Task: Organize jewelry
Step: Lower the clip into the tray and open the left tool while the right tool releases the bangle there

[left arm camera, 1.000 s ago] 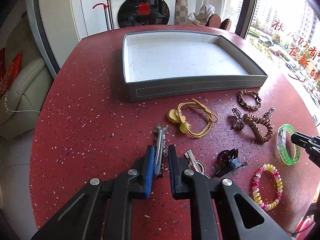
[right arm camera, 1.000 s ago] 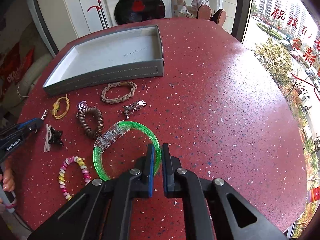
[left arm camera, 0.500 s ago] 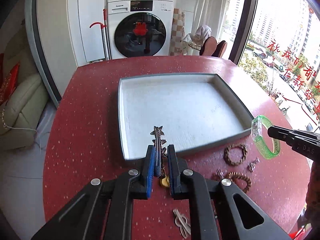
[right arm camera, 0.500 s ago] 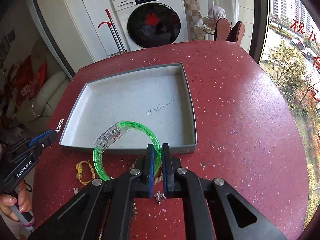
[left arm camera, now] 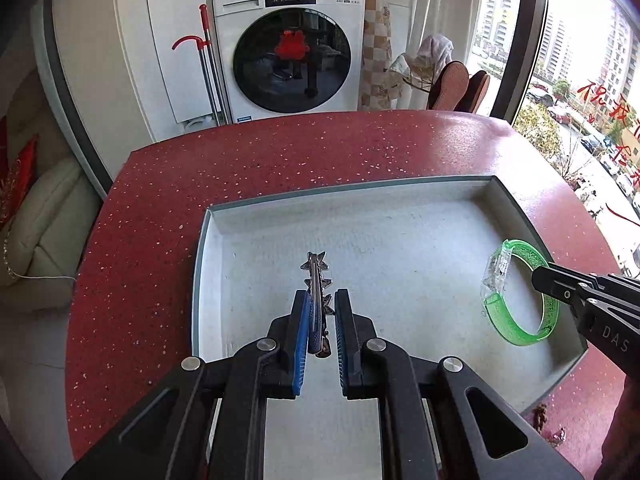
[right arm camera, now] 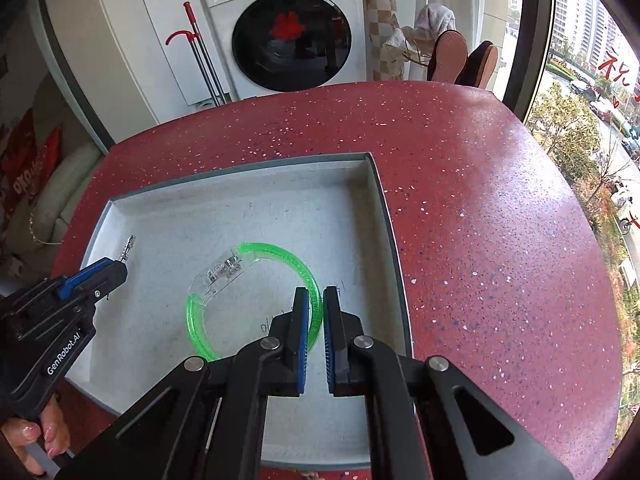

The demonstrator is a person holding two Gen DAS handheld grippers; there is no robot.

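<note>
Both carries are at the drop stage. Your left gripper is clamped on the silver hair clip, which sticks out past the pads over the left half of the grey tray. Your right gripper is clamped on the rim of the green bangle, hanging over the tray's right half, clear clasp away from the pads. Whether either piece touches the tray floor, you cannot tell. The tray itself holds nothing else in view. Next move, by judgement: lower each hand until its piece rests on the floor, keep the two well apart, then part the jaws and lift straight out. A few pieces lie on the red table by the tray's near corner.
</note>
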